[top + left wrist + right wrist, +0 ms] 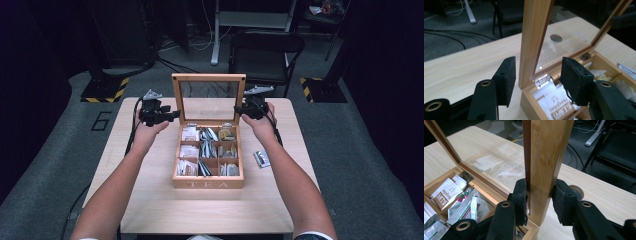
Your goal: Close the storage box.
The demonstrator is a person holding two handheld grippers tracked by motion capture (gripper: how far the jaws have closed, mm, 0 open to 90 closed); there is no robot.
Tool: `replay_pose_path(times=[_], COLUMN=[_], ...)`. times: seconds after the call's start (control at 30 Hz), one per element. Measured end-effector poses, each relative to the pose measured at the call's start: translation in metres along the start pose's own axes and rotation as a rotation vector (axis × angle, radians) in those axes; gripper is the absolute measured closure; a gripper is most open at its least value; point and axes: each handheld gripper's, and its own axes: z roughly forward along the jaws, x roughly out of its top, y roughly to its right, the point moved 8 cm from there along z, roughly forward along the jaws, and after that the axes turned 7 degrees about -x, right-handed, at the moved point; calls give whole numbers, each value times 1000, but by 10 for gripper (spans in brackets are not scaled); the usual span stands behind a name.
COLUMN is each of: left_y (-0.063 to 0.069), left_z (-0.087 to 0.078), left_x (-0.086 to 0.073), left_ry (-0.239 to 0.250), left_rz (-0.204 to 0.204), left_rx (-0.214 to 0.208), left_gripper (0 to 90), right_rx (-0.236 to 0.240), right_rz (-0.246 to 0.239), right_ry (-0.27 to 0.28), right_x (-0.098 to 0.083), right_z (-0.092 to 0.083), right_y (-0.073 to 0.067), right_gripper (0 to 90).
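Note:
A wooden tea box (208, 183) marked TEA stands open in the middle of the table, its compartments holding several tea sachets (189, 134). Its glass-paned lid (208, 77) stands upright at the back. My right gripper (540, 187) is shut on the lid's right frame post (546, 157), one pad pressed on each face, low near the hinge. My left gripper (539, 66) is open and straddles the lid's left frame post (534, 45), with a gap on both sides of the wood. In the high view the left gripper (167, 115) and right gripper (243, 110) flank the lid.
One loose sachet (261, 158) lies on the light wooden table (150, 200) to the right of the box. A black chair (265, 50) and cables stand on the floor beyond the table's far edge.

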Motion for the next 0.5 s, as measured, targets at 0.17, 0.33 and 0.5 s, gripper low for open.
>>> replay_pose_path(times=[0.17, 0.33, 0.5], left_y=[1, 0, 0], left_z=[0, 2, 8], left_x=[12, 21, 32], left_ry=[5, 8, 24], left_rz=[42, 54, 57], left_rx=[12, 28, 13], left_gripper=[503, 512, 525], right_rx=[-7, -11, -12], right_rz=[-5, 3, -19], right_ry=[7, 9, 15], right_x=[-1, -1, -1], right_z=[-1, -1, -1], right_y=[-1, -2, -1], right_gripper=[650, 650, 650])
